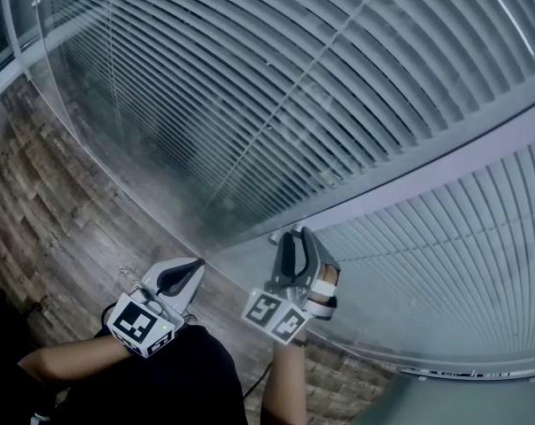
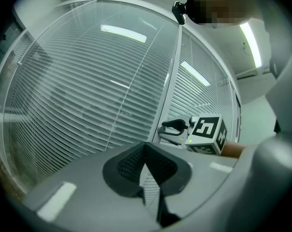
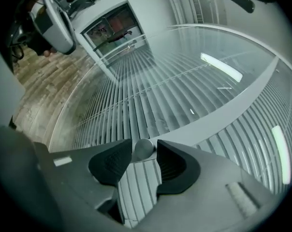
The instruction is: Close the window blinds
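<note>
Grey slatted blinds (image 1: 276, 87) hang behind a glass wall, split by a pale frame bar (image 1: 445, 171). My right gripper (image 1: 296, 232) is up against that bar. In the right gripper view a small round knob (image 3: 144, 149) sits between the fingertips of the right gripper (image 3: 144, 151), with a thin gap on each side, so the jaws are open around it. My left gripper (image 1: 195, 264) hangs lower left, away from the glass, over the floor. Its pads meet at the tips in the left gripper view (image 2: 146, 146), shut on nothing.
A wood-plank floor (image 1: 46, 211) runs along the foot of the glass wall. A second blind panel (image 1: 462, 264) continues to the right of the frame bar. The person's forearms and dark clothing (image 1: 179, 379) fill the bottom of the head view.
</note>
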`<action>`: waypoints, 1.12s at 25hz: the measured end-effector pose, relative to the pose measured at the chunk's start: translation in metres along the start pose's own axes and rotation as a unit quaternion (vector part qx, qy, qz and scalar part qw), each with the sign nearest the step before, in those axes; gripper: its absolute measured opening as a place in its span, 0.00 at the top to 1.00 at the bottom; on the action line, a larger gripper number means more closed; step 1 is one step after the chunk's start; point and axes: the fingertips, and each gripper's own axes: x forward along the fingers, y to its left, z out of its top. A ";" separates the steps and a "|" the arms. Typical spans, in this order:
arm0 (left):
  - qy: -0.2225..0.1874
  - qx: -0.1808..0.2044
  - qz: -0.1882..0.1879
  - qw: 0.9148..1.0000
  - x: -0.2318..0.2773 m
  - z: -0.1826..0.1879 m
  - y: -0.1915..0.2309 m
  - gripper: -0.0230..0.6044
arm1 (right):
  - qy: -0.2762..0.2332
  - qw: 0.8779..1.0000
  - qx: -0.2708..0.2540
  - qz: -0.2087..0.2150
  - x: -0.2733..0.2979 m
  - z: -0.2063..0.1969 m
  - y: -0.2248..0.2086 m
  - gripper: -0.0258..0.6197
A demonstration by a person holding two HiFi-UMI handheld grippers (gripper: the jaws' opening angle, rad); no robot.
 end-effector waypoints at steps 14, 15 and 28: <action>-0.014 0.006 0.003 1.000 -0.003 0.006 -0.004 0.96 | -0.036 0.986 0.160 -0.009 -0.004 0.006 -0.010 0.75; -0.014 0.005 0.002 1.000 -0.002 0.007 -0.005 0.96 | -0.046 0.980 0.195 -0.006 -0.004 0.007 -0.012 0.75; -0.011 -0.005 -0.003 1.000 -0.002 0.011 -0.014 0.96 | -0.118 0.828 0.548 0.012 -0.014 0.000 -0.038 0.80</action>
